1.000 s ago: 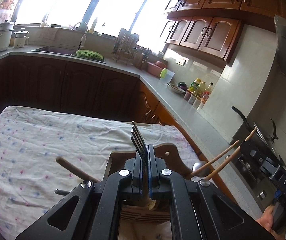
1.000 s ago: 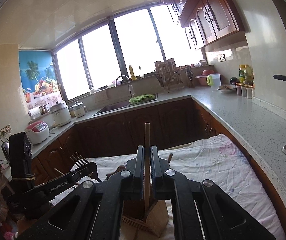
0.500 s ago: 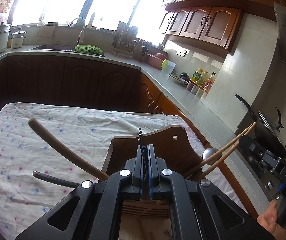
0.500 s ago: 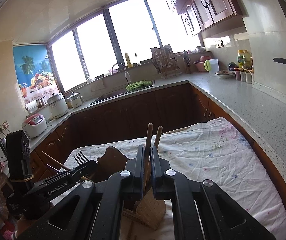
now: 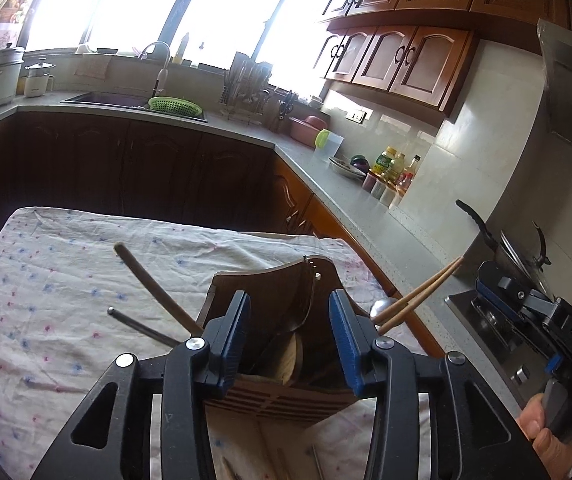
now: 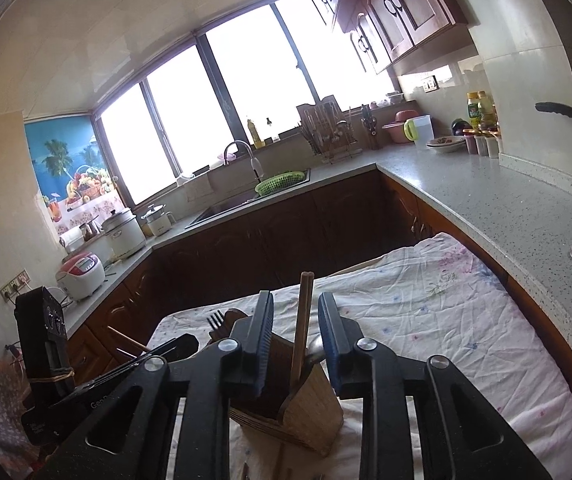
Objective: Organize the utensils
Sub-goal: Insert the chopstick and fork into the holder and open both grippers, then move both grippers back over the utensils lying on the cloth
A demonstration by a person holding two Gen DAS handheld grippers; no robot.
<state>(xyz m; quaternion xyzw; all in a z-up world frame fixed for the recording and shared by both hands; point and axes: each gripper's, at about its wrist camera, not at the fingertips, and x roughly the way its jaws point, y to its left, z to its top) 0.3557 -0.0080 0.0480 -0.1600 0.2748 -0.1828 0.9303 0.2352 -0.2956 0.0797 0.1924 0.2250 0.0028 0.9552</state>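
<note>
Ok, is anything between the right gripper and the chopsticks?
Nothing visible does. The jaws of the right gripper have just been opening; the chopsticks stand between them, clear of both pads, already in the holder.

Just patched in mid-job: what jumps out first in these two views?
The wooden utensil holder on the flowered tablecloth, with chopsticks standing in it between the open jaws of the right claw. The left claw has just opened too, nothing pressed between its blue pads. Behind, bright windows glare over the sink.
</note>
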